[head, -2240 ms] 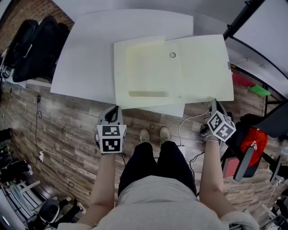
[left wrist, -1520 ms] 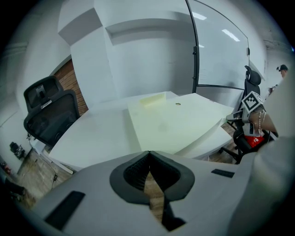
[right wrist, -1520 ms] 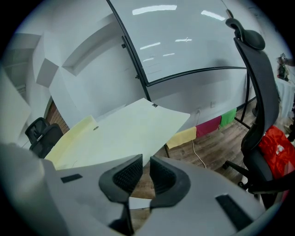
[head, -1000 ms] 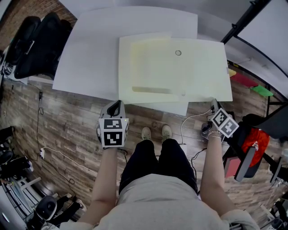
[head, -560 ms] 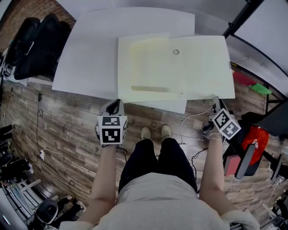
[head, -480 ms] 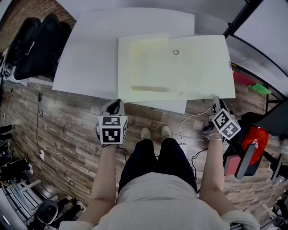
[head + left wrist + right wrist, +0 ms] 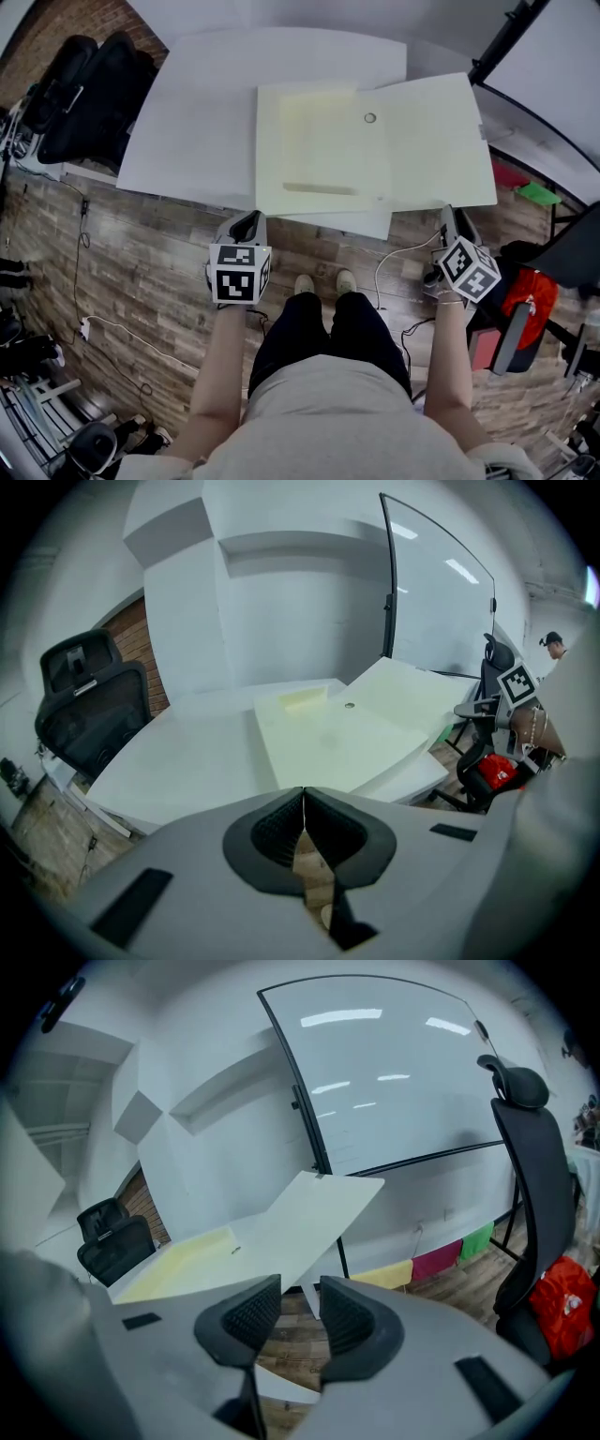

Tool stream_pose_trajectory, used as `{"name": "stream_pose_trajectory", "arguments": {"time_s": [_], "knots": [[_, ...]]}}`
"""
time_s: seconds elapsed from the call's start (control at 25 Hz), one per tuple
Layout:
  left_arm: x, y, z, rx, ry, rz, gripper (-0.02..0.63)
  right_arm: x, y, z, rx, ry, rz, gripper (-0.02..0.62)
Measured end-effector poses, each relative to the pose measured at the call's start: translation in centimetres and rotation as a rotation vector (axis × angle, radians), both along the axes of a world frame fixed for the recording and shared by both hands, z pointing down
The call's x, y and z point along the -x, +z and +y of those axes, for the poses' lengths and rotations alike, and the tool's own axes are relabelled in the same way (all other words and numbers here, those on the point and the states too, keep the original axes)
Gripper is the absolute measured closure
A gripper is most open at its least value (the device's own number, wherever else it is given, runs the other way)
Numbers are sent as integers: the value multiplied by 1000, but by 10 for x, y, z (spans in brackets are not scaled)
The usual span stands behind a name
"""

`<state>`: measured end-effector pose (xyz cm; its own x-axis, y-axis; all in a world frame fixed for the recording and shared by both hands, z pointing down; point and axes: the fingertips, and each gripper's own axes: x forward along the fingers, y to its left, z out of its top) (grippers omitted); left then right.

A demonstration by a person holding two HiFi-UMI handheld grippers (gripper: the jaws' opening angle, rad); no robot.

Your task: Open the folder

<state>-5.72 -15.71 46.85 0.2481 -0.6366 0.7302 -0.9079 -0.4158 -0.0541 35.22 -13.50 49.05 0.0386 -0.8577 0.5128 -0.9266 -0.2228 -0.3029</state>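
The folder (image 7: 375, 150) lies open on the table (image 7: 187, 112) just beyond the left gripper (image 7: 250, 219), jaws together, and the right gripper (image 7: 447, 216), jaws just opening, empty.

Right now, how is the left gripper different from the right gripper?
The left gripper has its jaws shut together; the right gripper has its jaws apart, having just been opening. The left gripper is by the near left corner of the folder; the right gripper is near its near right corner. Both hold nothing.
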Motion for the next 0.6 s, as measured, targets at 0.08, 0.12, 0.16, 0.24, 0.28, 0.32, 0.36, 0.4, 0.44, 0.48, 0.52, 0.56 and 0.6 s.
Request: {"name": "stream_pose_trajectory", "arguments": {"time_s": [0.08,0.12,0.16,0.24,0.28,0.32,0.36,0.4,0.44,0.48,0.52,0.56,0.6], "knots": [[-3,-6,0,-11,7,26,588,11,-8,3,-6,-15,6,471],[-4,-9,0,-15,10,43,588,17,-11,5,-10,-23,5,468],[-6,-11,0,-16,11,66,588,23,-14,7,-13,-31,4,463],[-10,-15,0,-18,15,115,588,34,-20,10,-20,-50,9,460],[-13,-17,1,-20,19,135,588,40,-24,12,-24,-61,11,460],[-15,-19,1,-23,22,151,588,45,-27,12,-30,-73,9,460],[-16,-21,1,-26,24,165,588,51,-32,12,-37,-85,4,459],[-17,-24,1,-29,25,179,588,57,-36,12,-46,-97,-2,458],[-17,-26,2,-33,28,190,588,63,-41,12,-55,-109,-7,457],[-18,-29,2,-38,31,198,588,69,-46,13,-64,-121,-9,458],[-18,-31,2,-44,36,204,588,73,-50,13,-73,-132,-7,457],[-18,-34,3,-50,41,211,588,78,-55,14,-83,-141,-2,458],[-19,-38,3,-57,47,219,588,82,-61,14,-95,-151,2,458]]}}
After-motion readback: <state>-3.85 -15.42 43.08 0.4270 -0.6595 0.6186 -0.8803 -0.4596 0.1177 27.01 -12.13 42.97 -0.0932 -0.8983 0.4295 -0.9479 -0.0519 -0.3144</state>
